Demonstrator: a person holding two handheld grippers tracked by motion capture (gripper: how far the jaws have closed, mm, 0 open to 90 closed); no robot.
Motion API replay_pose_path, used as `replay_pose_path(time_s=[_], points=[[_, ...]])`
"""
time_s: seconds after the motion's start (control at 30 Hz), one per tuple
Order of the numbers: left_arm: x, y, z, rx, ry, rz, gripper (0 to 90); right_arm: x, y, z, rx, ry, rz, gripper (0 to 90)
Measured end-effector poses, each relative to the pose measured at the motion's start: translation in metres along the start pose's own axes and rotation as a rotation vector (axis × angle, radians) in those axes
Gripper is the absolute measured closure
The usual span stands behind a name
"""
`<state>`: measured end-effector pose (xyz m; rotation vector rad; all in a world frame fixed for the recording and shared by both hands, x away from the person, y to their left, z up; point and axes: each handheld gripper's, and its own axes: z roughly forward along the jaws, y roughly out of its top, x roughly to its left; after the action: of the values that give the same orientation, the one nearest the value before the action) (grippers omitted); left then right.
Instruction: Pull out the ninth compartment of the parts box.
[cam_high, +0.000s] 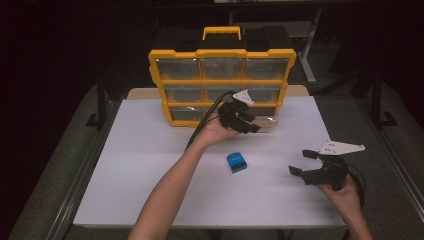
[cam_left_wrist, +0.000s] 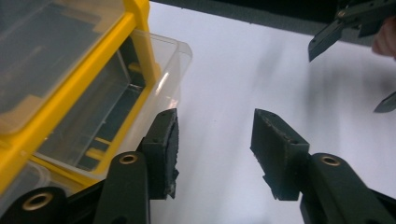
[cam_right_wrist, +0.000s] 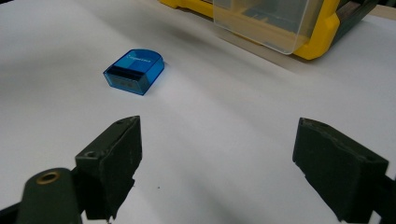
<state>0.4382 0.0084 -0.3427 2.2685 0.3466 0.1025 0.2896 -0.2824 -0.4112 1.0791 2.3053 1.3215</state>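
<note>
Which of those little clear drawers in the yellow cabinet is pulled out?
The bottom-row drawer on the right, just beside the left gripper. It juts forward from the yellow cabinet over the table, while the other drawers sit flush in their slots.

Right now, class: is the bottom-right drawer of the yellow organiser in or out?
Out: the clear drawer juts past the yellow frame beside the left tongs.

A small blue box with one rounded end lay flat on the white table, ahead and left of the right gripper's fingers, apart from them. A clear drawer stood pulled out of the yellow organizer, apparently empty, just beside the left gripper's inner finger.
</note>
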Motion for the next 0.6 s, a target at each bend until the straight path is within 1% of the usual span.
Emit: replay_pose_path(time_s=[0.03, 0.07, 0.17, 0.23, 0.3, 0.33, 0.37, 0.4, 0.43, 0.47, 0.5, 0.53, 0.6], points=[[0.000, 0.000, 0.000, 0.000, 0.000, 0.000, 52.1, 0.000, 0.000, 0.000, -0.001, -0.001, 0.000, 14.8], [0.004, 0.002, 0.001, 0.009, 0.016, 0.005, 52.3, -0.001, 0.000, 0.000, -0.001, 0.000, 0.002, 14.8], [0.007, 0.005, 0.003, 0.017, 0.025, 0.017, 53.9, -0.001, 0.000, 0.000, -0.004, 0.004, 0.002, 14.8], [0.011, 0.008, 0.006, 0.043, 0.036, 0.042, 54.0, -0.001, 0.000, 0.001, -0.004, 0.004, 0.002, 14.7], [0.011, 0.009, 0.008, 0.043, 0.042, 0.040, 53.6, -0.001, 0.000, 0.001, -0.003, 0.004, 0.002, 14.7], [0.015, 0.010, 0.012, 0.041, 0.046, 0.042, 52.2, -0.001, 0.001, 0.001, -0.001, 0.009, 0.001, 14.9], [0.017, 0.010, 0.013, 0.034, 0.040, 0.038, 52.5, -0.001, 0.000, 0.001, -0.001, 0.010, 0.001, 15.0], [0.018, 0.009, 0.015, 0.045, 0.046, 0.049, 52.6, -0.001, 0.000, 0.001, -0.001, 0.012, 0.000, 15.0], [0.019, 0.009, 0.016, 0.046, 0.054, 0.052, 52.7, -0.001, 0.001, 0.001, -0.002, 0.012, -0.001, 15.0], [0.020, 0.009, 0.016, 0.044, 0.052, 0.057, 52.8, -0.001, 0.001, 0.001, -0.003, 0.013, -0.001, 15.0], [0.021, 0.009, 0.018, 0.042, 0.052, 0.053, 53.0, -0.001, 0.001, 0.001, -0.001, 0.015, -0.003, 15.0], [0.022, 0.010, 0.019, 0.047, 0.059, 0.053, 52.9, -0.001, 0.001, 0.001, -0.002, 0.015, -0.003, 15.0], [0.024, 0.010, 0.021, 0.066, 0.060, 0.056, 53.0, -0.001, 0.001, 0.001, -0.003, 0.016, -0.003, 15.0]])
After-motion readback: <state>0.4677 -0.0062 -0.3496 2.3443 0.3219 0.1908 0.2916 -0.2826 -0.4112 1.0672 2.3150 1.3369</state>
